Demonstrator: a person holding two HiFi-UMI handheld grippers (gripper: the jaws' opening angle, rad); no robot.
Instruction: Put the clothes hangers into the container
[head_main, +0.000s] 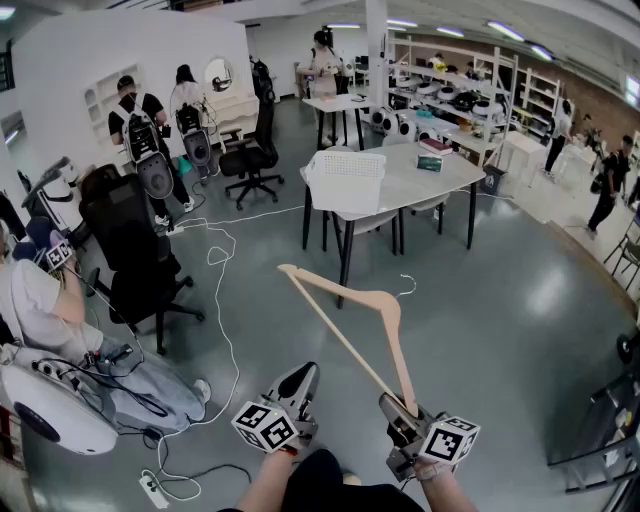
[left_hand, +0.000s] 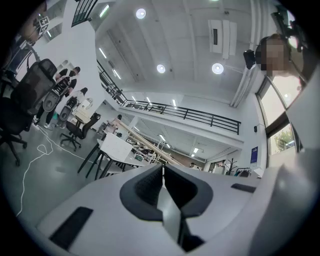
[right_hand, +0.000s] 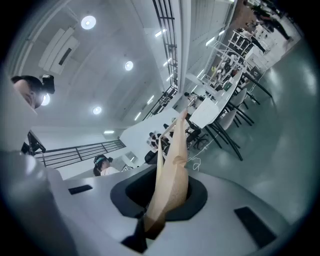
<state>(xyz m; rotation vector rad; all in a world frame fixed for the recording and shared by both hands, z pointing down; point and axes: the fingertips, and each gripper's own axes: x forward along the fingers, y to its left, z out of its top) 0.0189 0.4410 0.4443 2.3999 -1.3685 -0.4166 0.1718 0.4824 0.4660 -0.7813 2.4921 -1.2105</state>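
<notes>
Nearest the person, low in the head view, the right tongs (head_main: 402, 412) are clamped on one end of the wooden clothes hanger (head_main: 398, 345), which juts up and away over the floor. The left tongs (head_main: 298, 382) just beside them are closed together on nothing. Farther off, the white container (head_main: 345, 180) sits at the left end of the tabletop (head_main: 440, 170), well apart from the hanger (so this looks like the carrying step); next, I judge, the hanger must be brought over and lowered inside before release.
</notes>
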